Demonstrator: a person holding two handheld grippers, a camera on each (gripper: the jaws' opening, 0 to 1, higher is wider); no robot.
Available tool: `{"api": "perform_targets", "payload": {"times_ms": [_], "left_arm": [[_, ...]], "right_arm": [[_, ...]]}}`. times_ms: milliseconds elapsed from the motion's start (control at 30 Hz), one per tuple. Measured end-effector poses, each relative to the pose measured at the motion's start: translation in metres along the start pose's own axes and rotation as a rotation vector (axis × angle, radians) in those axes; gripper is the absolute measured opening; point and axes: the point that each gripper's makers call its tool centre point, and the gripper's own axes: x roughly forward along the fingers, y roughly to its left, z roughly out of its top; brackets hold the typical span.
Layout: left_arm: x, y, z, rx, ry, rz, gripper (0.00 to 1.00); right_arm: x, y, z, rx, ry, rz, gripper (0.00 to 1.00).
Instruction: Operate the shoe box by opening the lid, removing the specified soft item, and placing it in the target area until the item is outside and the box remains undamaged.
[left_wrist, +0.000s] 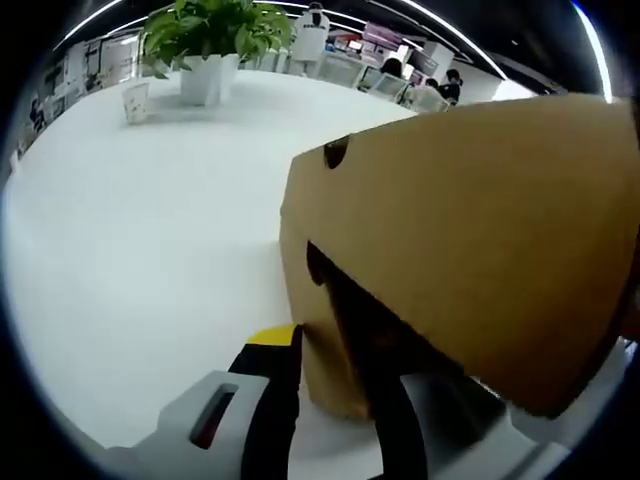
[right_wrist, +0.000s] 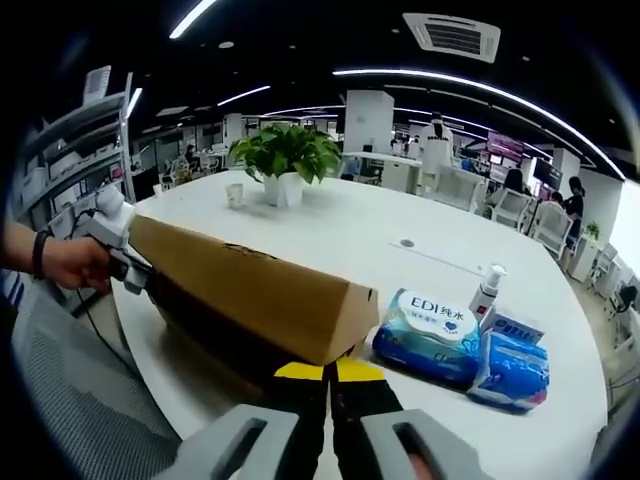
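Ok so the shoe box (right_wrist: 250, 290) is sitting on the white counter (right_wrist: 400, 250), brown cardboard, long side facing me in the right gripper view. My left gripper (left_wrist: 335, 400) is up at one end of it, one finger outside the end wall and the other tucked under the lid (left_wrist: 480, 230), which looks partly raised there, with a dark gap below it. So it's straddling the cardboard; I can't tell if it's really pinching.

My right gripper (right_wrist: 330, 385) is pinched closed on nothing, yellow tips touching, hovering just in front of the near corner of the box.

Handling guess: the box is light and thin-walled, so it'll slide or buckle if I squeeze hard. I'd lift the lid by its front edge and steady the base with the other gripper. Whatever soft item is inside is hidden for now.

Beside the box there's a pack of wet wipes (right_wrist: 430, 330), a blue packet (right_wrist: 515, 370) and a small spray bottle (right_wrist: 488, 285). A potted plant (right_wrist: 283, 160) stands further back.
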Motion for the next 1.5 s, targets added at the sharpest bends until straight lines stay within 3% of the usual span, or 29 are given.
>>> {"api": "perform_targets", "payload": {"times_ms": [500,967,1500], "left_arm": [[-0.006,-0.003,-0.002,0.038,0.021,-0.030,0.27],[-0.027,-0.003,0.003,0.082,-0.002,-0.030,0.20],[-0.053,-0.003,0.000,0.173,-0.009,-0.034,0.20]], "right_arm": [[0.001,0.001,-0.021,0.038,0.035,0.011,0.00],[0.001,0.002,-0.023,0.071,0.031,0.023,0.00],[0.000,0.002,-0.028,0.052,0.048,0.039,0.00]]}}
